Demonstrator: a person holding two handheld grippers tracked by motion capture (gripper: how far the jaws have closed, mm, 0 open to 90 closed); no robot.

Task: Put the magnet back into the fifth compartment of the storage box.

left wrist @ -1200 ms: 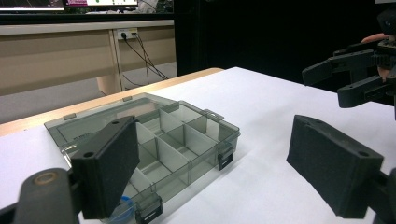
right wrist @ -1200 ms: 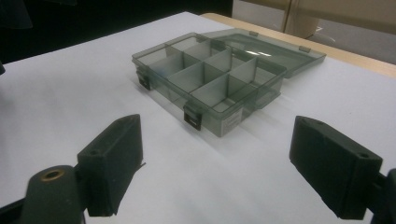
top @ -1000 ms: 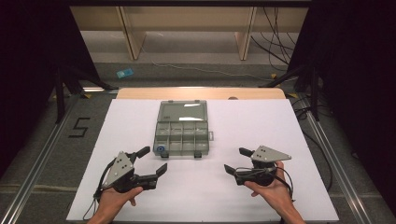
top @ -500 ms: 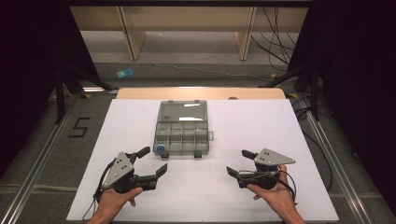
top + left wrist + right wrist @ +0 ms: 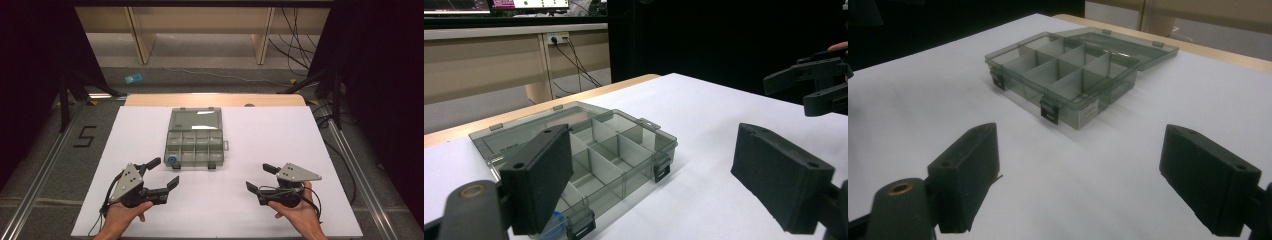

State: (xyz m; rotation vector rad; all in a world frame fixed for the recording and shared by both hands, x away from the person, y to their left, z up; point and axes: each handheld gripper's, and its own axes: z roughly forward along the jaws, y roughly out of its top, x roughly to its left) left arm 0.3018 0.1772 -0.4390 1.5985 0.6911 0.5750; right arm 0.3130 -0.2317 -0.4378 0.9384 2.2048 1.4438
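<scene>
Here the open compartment box (image 5: 194,145) sits mid-counter (image 5: 300,135), bare white surface all around; left gripper (image 5: 161,173) and right gripper (image 5: 259,177) hover near the front edge, jaws spread, empty.

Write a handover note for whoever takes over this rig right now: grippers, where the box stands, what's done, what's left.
Left hand-held gripper: open, holding nothing, near the organiser box's front left corner.
Right hand-held gripper: open, holding nothing, farther from the box, at the front right.
Organiser box: mid-table on the white sheet, lid folded back flat, latches toward you. A small blue item lies in the front left compartment.
Done: box is open.
Left: probably handling the box or that item.
</scene>
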